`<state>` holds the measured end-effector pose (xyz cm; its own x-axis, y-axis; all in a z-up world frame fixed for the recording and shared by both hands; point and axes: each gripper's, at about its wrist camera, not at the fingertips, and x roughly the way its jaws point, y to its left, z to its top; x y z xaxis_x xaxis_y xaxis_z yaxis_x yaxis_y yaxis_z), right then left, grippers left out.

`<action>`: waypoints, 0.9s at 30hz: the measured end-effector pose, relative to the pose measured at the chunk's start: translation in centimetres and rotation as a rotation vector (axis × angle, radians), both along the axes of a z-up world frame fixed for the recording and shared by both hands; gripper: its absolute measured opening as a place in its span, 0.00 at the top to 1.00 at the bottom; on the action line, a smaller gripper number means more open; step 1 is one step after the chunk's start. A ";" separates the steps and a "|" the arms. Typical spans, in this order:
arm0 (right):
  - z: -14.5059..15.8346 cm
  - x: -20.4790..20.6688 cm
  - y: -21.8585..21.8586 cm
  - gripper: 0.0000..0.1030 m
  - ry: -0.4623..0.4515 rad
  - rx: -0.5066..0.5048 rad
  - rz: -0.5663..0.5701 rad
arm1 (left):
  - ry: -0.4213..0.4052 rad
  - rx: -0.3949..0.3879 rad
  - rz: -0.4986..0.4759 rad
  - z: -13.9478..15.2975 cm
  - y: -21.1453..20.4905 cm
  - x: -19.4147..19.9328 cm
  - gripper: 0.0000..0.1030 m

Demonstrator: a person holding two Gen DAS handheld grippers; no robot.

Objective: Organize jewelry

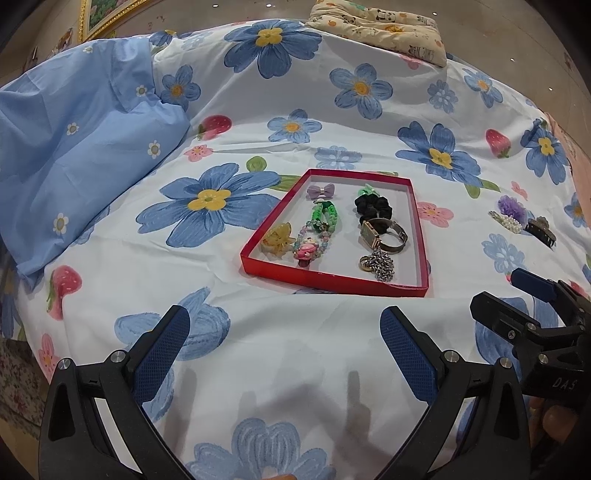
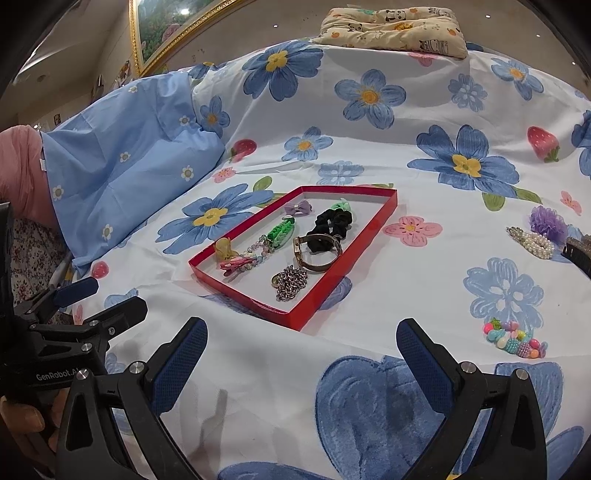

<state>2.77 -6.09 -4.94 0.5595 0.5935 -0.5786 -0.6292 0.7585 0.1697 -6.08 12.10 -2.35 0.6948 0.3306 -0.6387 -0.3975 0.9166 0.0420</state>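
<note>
A red tray (image 1: pixel 255 242) (image 2: pixel 384 218) lies on the floral bedsheet. It holds a purple bow (image 1: pixel 320 191), a green braided band (image 1: pixel 325 213), a black scrunchie (image 1: pixel 373 206) (image 2: pixel 328 225), a watch (image 1: pixel 384 234) (image 2: pixel 317 251), a silver chain (image 1: pixel 382 264) (image 2: pixel 291 282), a yellow clip (image 1: pixel 275 240) and a beaded bracelet with a pink charm (image 1: pixel 308 249). Outside, to the right, lie a purple flower clip (image 2: pixel 548 219), a pearl clip (image 2: pixel 533 240), a dark claw clip (image 1: pixel 541 229) and a colourful bead bracelet (image 2: pixel 515 338). My left gripper (image 1: pixel 284 347) and right gripper (image 2: pixel 301 358) are open, empty, in front of the tray.
A blue pillow (image 1: pixel 81 147) lies at the left. A panda-print cushion (image 2: pixel 391 29) lies at the far edge of the bed. A gold-framed picture (image 2: pixel 166 22) hangs behind. Each gripper shows in the other's view, the right one (image 1: pixel 535 317) and the left one (image 2: pixel 74 306).
</note>
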 end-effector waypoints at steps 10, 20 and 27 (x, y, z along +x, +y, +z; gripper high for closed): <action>0.3 -0.1 0.1 0.00 -0.005 -0.002 0.005 | 0.001 -0.003 -0.001 0.0 0.1 0.0 0.00; 0.5 -0.3 0.1 0.00 -0.010 0.007 -0.002 | -0.002 -0.002 -0.001 -0.2 -0.1 0.0 0.00; 0.6 -0.4 0.1 0.00 -0.012 0.008 -0.004 | 0.000 0.002 0.001 -0.2 -0.1 -0.1 0.00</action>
